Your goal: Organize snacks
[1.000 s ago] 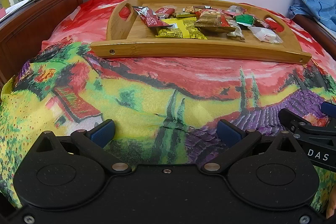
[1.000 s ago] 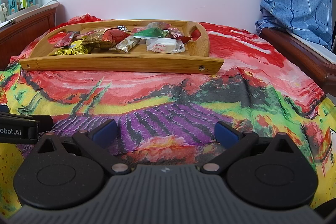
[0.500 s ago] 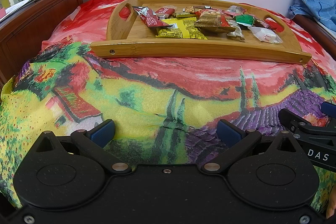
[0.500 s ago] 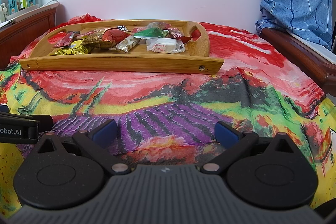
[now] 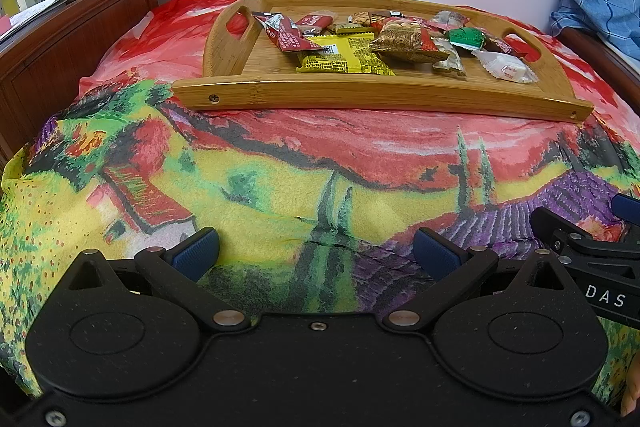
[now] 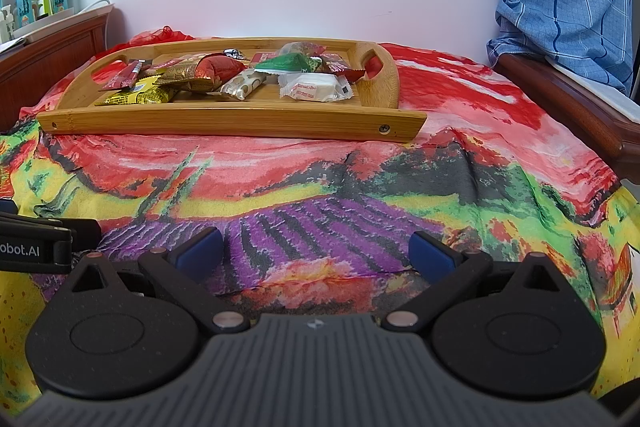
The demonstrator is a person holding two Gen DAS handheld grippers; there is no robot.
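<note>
— Since the snacks (image 5: 384, 43) all lie piled on the wooden tray (image 5: 360, 97), where is the tray?
— It sits far up on the bright cloth (image 5: 280, 167), well apart from both tongs.
— Are the tongs holding anything?
— No. The left gripper (image 5: 316, 253) is spread wide with nothing between its blue pads (image 5: 194, 253) — and the right gripper (image 6: 316, 253) is just as wide and holds nothing.
— How do they sit?
— Low over the cloth, side by side, both pointing at the tray.
</note>
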